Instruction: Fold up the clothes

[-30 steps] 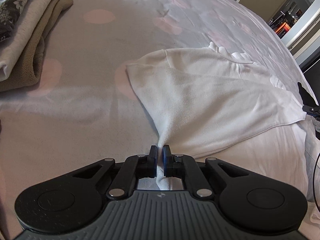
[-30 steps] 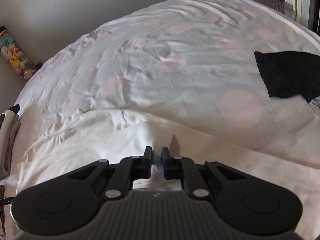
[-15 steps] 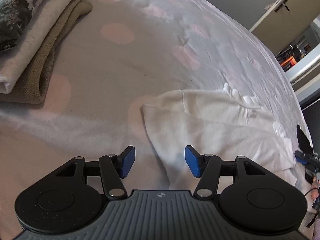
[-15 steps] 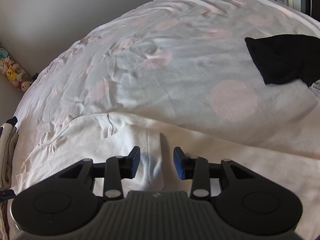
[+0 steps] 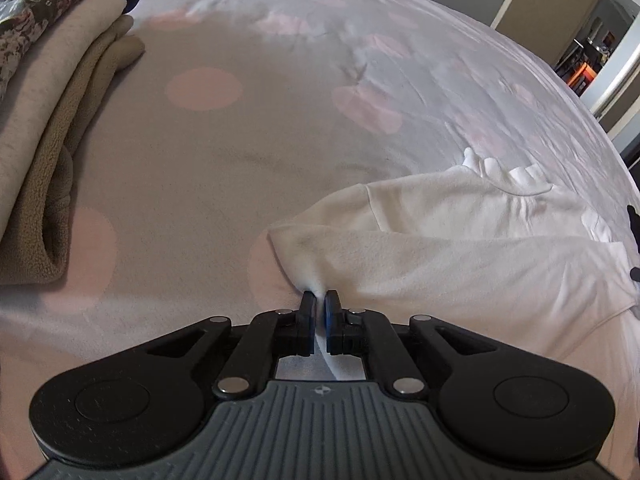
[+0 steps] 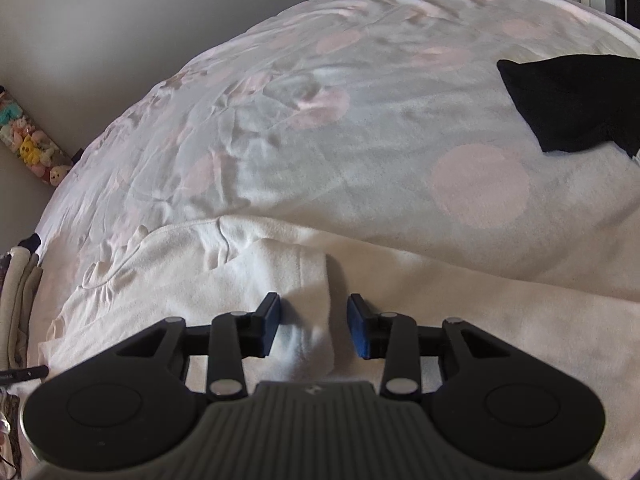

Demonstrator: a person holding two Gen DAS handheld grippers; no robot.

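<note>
White garment [image 5: 460, 256] lies spread on the bed [image 5: 248, 168], which has a pale cover with pink dots. In the left wrist view the garment fills the 2–4 o'clock sector. Its near fold runs from the pinch point out toward 3 o'clock, and a ruffled edge shows at about 1 o'clock.

Left gripper [image 5: 319, 307]: jaws pressed together on a bunched corner of the white garment. Cloth is drawn into a small peak at the tips, and a strip of it shows between the fingers behind the pads.

Right gripper [image 6: 313, 322]: jaws spread, nothing clamped. A folded flap or sleeve of the white garment [image 6: 304, 280] lies between and under the pads. Whether the pads touch the cloth cannot be told.

Also on the bed: a stack of folded beige items [image 5: 52, 148] at 9–10 o'clock in the left view, with a floral piece [image 5: 28, 24] on top. A black garment [image 6: 576, 104] lies at 2 o'clock in the right view, well apart from the white one.

Step in hand (judgement): a mid-fold of the white garment, with one corner held on the left and the right side positioned over the flap.

Next move (judgement): the right jaws would need to close on the flap edge at a level matching the left hold. Both grips would then have to travel together so the fold line stays straight. Risk: the left pinch holds only a little cloth and could slip under tension.
</note>
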